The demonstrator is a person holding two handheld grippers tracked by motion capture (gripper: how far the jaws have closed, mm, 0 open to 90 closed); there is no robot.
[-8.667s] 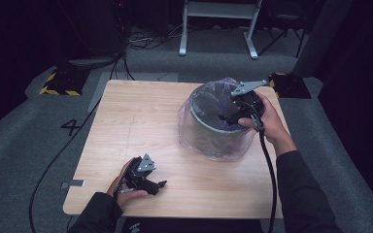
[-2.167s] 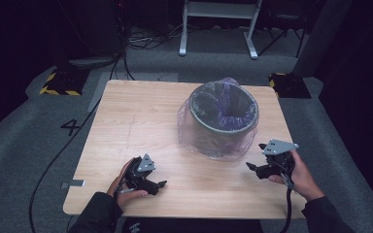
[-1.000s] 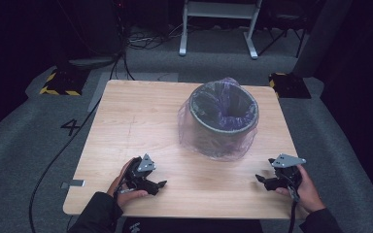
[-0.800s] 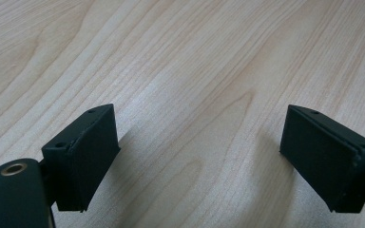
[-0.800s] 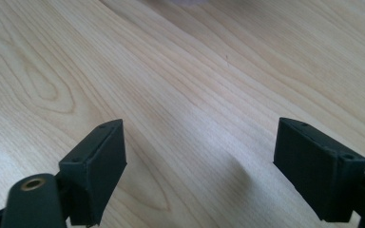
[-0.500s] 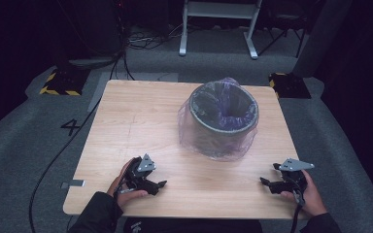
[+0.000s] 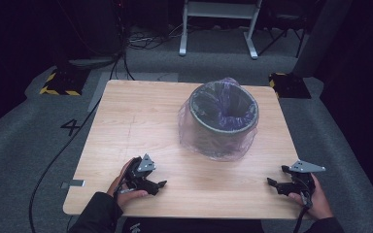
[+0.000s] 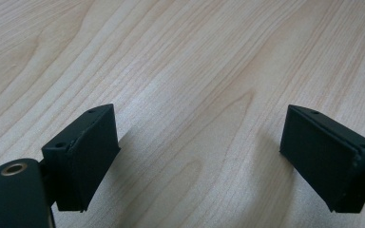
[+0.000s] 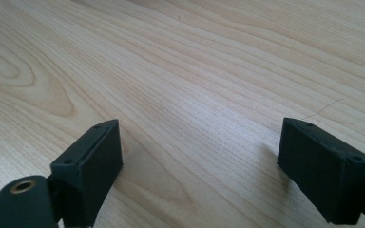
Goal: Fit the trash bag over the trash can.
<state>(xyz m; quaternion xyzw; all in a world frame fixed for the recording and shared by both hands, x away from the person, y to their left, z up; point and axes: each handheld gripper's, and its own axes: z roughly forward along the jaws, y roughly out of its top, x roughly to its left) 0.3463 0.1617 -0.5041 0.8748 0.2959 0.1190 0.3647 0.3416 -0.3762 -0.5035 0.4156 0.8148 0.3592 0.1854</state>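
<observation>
We held the left gripper [image 7: 148, 180] low at the near edge of the worktop [image 7: 141, 121], at about seven o'clock from the bin [image 7: 222, 119], and the right gripper [image 7: 285, 183] at about five o'clock from it, near the right-hand corner. Both lay well apart from the bin, one to each side, which read to us as a resting stance: hands parked where they crowd nothing and the middle of the worktop lies free.

In the left gripper view the fingers [image 8: 83, 152] stood wide apart with bare wood grain between them and nothing in their hold. The right gripper view showed the same: fingers [image 9: 90, 164] spread wide, empty, close above the wood.

The bin stood upright a little right of the centre, toward the far side. A thin purplish bag [image 7: 194, 131] lined it and was folded out over the rim, hanging loosely down the outer wall, probably so the liner would stay put. From the high view we could not tell for sure whether anything lay at the bottom; the inside looked dark.
</observation>
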